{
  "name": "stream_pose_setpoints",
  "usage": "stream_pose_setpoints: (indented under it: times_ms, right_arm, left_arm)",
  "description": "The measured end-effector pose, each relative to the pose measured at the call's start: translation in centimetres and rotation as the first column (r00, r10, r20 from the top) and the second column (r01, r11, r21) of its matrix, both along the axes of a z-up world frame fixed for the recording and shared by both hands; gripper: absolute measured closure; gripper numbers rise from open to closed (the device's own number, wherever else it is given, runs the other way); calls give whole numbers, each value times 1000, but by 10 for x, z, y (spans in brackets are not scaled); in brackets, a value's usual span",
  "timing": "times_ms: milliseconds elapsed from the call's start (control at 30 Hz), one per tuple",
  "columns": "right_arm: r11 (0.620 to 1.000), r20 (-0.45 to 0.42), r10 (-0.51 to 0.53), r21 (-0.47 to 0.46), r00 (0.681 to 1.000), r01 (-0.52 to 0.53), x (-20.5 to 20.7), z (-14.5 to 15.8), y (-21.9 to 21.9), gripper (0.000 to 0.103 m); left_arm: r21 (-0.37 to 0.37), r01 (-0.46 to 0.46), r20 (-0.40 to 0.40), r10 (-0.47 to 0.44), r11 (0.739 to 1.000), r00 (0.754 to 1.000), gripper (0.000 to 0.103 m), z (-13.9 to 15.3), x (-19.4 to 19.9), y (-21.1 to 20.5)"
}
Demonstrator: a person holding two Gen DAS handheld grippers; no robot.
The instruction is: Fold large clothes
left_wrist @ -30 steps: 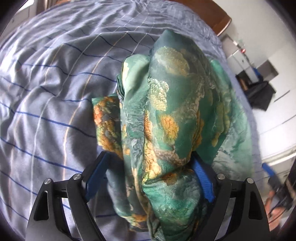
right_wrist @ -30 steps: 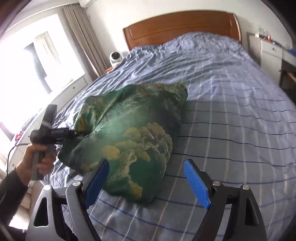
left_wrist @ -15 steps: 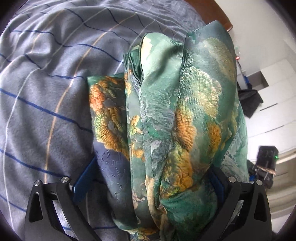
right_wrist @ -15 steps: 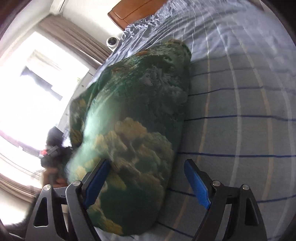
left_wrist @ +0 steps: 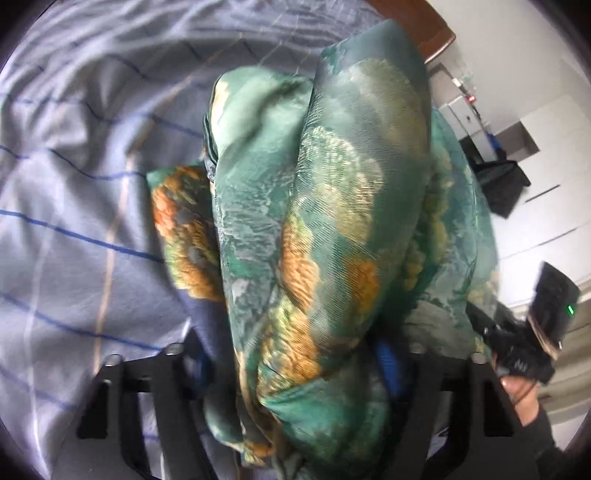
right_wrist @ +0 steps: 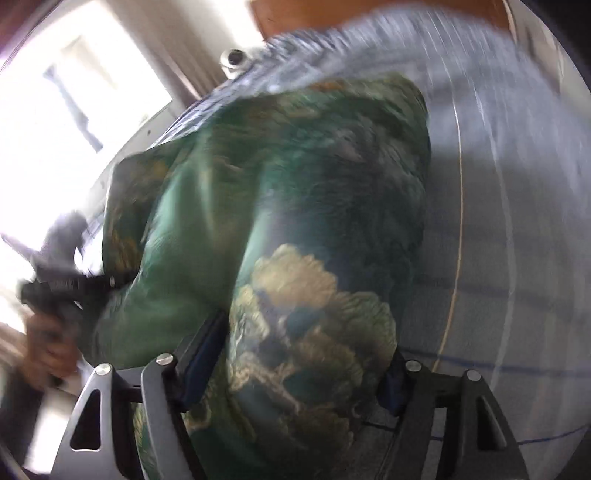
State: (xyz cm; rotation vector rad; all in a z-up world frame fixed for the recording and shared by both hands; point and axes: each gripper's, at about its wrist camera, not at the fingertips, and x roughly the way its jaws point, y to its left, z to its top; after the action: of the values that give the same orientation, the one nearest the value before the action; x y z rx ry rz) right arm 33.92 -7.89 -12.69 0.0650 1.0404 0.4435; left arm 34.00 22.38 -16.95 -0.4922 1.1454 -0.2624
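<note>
Room: bedroom; bed w/ grey-blue checked sheet is being used as work surface, wooden headboard at far end, bright window at L in right wrist view.
Garment: green/orange patterned cloth is lying bunched in a thick multi-layer bundle on the sheet, near bed edge.
Left gripper: jaws are being closed, bundle end is sitting betw. them; firm pad contact can't be told (blur, cloth is covering pads).
Right gripper: jaws are being closed round other end of bundle; cloth is filling the gap, squeeze not confirmed.
Progress: several folds are judged done already (compact stack); final tidy/last fold or lift is judged left.
Containers: none are being shown; nothing is being held in any box/basket.
</note>
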Motion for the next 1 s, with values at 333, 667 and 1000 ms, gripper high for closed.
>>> stream_pose_setpoints:
  times_ms: [333, 667, 1000]
  right_arm:
    - [996, 329, 69, -79, 942, -45, -40, 78, 13, 35]
    - [1000, 346, -29, 20, 938, 24, 30, 84, -23, 35]
    - [932, -79, -234, 265, 969, 246, 99, -35, -93, 12]
  left_arm:
    - [11, -18, 175, 16, 1000, 985, 45, 55, -4, -14]
    - [47, 5, 230, -16, 999, 973, 42, 56, 94, -46]
    - [11, -51, 155, 49, 999, 987, 5, -6, 114, -14]
